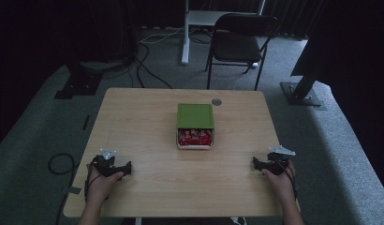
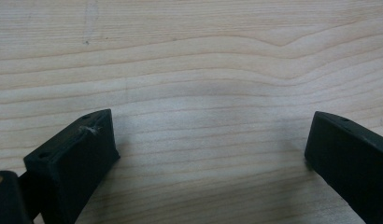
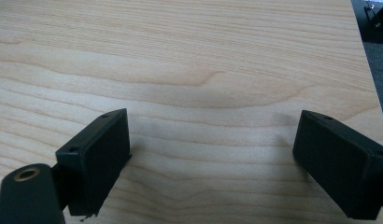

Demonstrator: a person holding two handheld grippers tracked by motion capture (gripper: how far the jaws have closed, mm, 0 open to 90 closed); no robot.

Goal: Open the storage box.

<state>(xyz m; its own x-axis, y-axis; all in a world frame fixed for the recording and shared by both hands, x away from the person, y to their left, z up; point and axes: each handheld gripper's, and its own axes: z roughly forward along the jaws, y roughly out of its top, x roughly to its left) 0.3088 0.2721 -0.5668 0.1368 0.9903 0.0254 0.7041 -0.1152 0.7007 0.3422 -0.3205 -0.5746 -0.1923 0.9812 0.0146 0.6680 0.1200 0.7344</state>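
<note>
At about eight o'clock on the wooden table (image 1: 148, 117), seen from the high view, the left gripper (image 1: 127, 169) rests on the tabletop in the person's left hand (image 1: 102, 183), its nose turned toward three o'clock. In the left gripper view its two black jaws stand wide apart with nothing but bare wood grain between them, so the left gripper (image 2: 210, 137) is fully open and holds nothing.

At the table's middle, a little toward twelve o'clock, sits the green box (image 1: 195, 116) (its green lid is slid toward the far edge, baring the near end). In that bared end lie red wrapped sweets (image 1: 195, 137), their print too small to read. The box stands well apart from both grippers. Just beyond it, at roughly one o'clock from the box, a small grey round disc (image 1: 217, 101) lies in the tabletop.

At about four o'clock the right gripper (image 1: 255, 163) rests on the table in the right hand (image 1: 280, 180), pointing toward nine o'clock. In its own view the right gripper (image 3: 210, 140) likewise has its jaws spread wide over bare wood, gripping nothing.
</note>
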